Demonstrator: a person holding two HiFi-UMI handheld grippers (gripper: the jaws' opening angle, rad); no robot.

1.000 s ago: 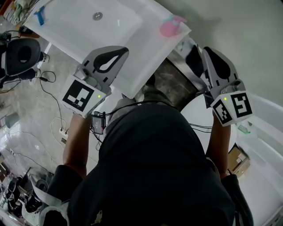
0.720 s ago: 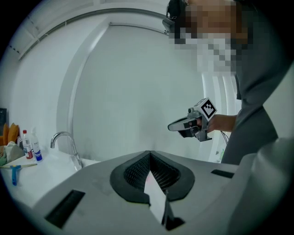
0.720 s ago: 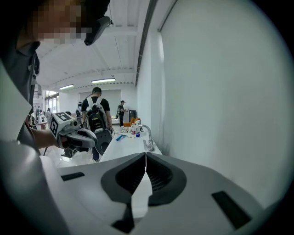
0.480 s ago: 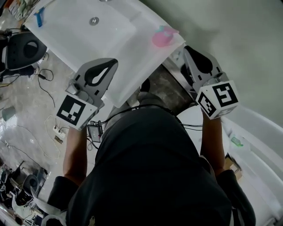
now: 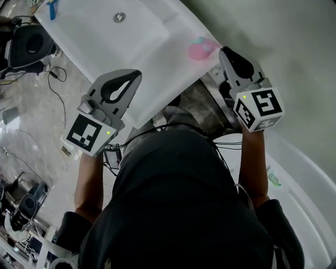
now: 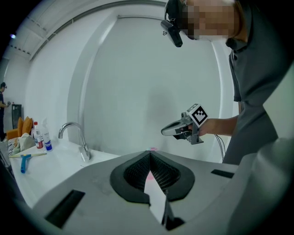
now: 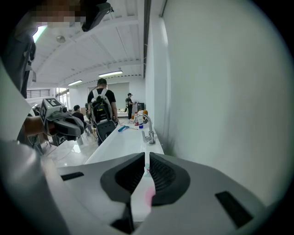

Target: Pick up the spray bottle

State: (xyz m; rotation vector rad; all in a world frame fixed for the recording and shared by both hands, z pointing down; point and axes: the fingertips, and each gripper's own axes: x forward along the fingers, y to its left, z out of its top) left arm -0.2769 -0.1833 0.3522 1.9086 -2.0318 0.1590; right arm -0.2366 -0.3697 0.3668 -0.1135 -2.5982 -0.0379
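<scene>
The spray bottle (image 5: 201, 49) is a small pink shape on the right corner of the white counter (image 5: 152, 63), blurred in the head view. My right gripper (image 5: 224, 51) is shut and empty, its tip just right of the bottle. In the right gripper view a pink patch of the bottle (image 7: 149, 195) shows through the gap behind the closed jaws. My left gripper (image 5: 136, 75) is also shut and empty. It hangs over the counter's front edge, well left of the bottle. A sliver of the pink bottle (image 6: 152, 149) peeks over its tip in the left gripper view.
A sink basin with a drain (image 5: 119, 17) is set in the counter, with a chrome faucet (image 6: 78, 140) at the wall. Bottles (image 6: 40, 137) and a blue tool (image 5: 52, 9) lie at the far end. People (image 7: 101, 110) stand beyond. A chair (image 5: 29, 50) and cables are on the floor.
The right gripper has moved left and down, closing in on the pink bottle. The left gripper has shifted slightly along the counter's edge. Both stay shut.
</scene>
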